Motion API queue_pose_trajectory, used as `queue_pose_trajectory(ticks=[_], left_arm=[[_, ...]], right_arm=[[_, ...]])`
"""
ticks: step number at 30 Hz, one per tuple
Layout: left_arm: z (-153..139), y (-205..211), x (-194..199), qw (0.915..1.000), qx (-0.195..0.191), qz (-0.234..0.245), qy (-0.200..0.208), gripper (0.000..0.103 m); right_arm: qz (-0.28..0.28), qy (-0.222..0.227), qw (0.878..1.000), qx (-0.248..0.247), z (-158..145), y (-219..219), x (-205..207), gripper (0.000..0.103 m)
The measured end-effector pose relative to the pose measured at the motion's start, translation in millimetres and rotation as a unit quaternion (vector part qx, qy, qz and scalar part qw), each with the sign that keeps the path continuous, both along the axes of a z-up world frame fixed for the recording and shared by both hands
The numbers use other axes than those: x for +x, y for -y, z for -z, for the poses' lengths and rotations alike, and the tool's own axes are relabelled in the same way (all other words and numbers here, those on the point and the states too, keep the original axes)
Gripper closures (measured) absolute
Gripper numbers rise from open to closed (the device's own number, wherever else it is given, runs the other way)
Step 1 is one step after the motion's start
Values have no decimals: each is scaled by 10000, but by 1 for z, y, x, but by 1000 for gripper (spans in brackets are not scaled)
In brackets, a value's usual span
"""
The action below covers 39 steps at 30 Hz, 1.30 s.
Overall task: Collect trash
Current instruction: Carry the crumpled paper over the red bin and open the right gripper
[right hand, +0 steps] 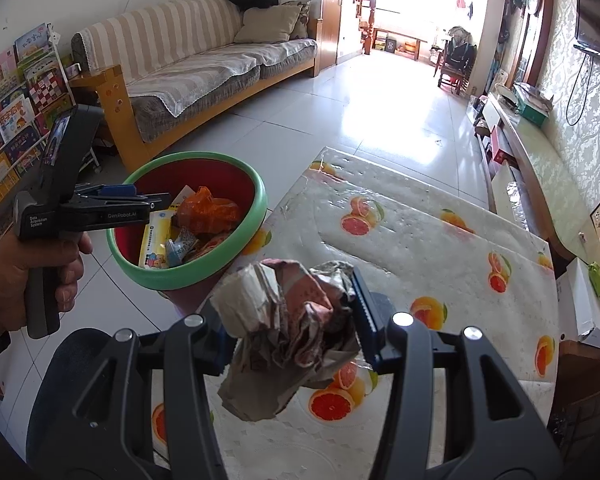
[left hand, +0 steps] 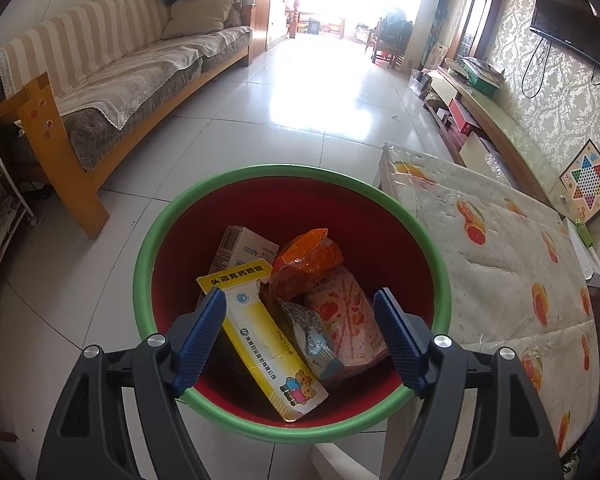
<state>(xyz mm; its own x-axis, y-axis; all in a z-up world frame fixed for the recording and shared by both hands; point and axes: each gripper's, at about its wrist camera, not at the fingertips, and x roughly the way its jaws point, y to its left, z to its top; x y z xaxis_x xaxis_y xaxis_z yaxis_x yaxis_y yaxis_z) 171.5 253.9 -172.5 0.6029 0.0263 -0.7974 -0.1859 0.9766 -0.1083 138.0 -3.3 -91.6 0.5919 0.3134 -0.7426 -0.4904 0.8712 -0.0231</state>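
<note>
left gripper (left hand: 300,310): spread wide, nothing between the blue pads; hovers over the bin mouth, pointing down into it. Seen side-on in the right wrist view (right hand: 140,200), held in the person's left hand (right hand: 32,276).
right gripper (right hand: 290,312): pinching a paper wad; fingers pressed into both its sides.
paper wad (right hand: 288,320): crumpled, grey-white with pink print; held in the air over the counter, right of the bin and apart from it. Lower end hangs below the fingers.
bin (left hand: 156,248): round, green rim, red inside; stands on the floor just beside the counter's left edge. Same bin in the right wrist view (right hand: 204,268).
bin contents: yellow box (left hand: 260,340) with bear picture, lying tilted; white box (left hand: 244,248) behind it; orange wrapper (left hand: 308,260) in the middle; pink pack (left hand: 348,320) to the right; small blue-grey packet (left hand: 312,340) between yellow box and pink pack. All loose, overlapping.
counter (right hand: 420,240): white cover with a grapefruit print under clear plastic film; film wrinkled at the far edge.
floor (left hand: 300,120): pale glossy tiles, strong glare from the far doorway.
sofa (right hand: 204,76): striped cover, wooden frame, along the left wall; cushion and dark cloth heap at its far end.
bookshelf (right hand: 16,96): picture books, left of the sofa.
TV (left hand: 572,28): on the right wall, above a long low cabinet.
</note>
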Motion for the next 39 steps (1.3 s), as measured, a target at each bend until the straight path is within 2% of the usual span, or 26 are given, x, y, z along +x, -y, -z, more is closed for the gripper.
queue_pose_trajectory(ticks=[3,5,9,11,17,26,31,39], left_arm=[[-4,2,-9,9999,95,4,47,27],[-10,3,-16,9998,129,-33,131,19],[-20,4,-30,9995,163,-112,239,15],[-23,5,-37,9994,163,-126,264,9],[-31,4,-57,9990,153,-287,311,8],[-29,-30,-98,9949,-120,-916,406,8],[-23,-50,-116,9922,-128,-1191,349,8],[-16,-64,-128,9901,-179,-1361,297,8]], right_arm=[[6,-10,10000,26,1,0,1,55],[-17,-27,10000,44,2,-2,1,55],[-98,-43,9999,68,3,-7,2,55],[-151,-46,9998,83,3,-12,4,55],[-368,13,9993,118,1,-35,14,55],[-763,163,9969,57,0,-91,37,55],[-923,145,9956,51,7,-129,53,55],[-1070,-76,9942,-40,28,-178,72,54]])
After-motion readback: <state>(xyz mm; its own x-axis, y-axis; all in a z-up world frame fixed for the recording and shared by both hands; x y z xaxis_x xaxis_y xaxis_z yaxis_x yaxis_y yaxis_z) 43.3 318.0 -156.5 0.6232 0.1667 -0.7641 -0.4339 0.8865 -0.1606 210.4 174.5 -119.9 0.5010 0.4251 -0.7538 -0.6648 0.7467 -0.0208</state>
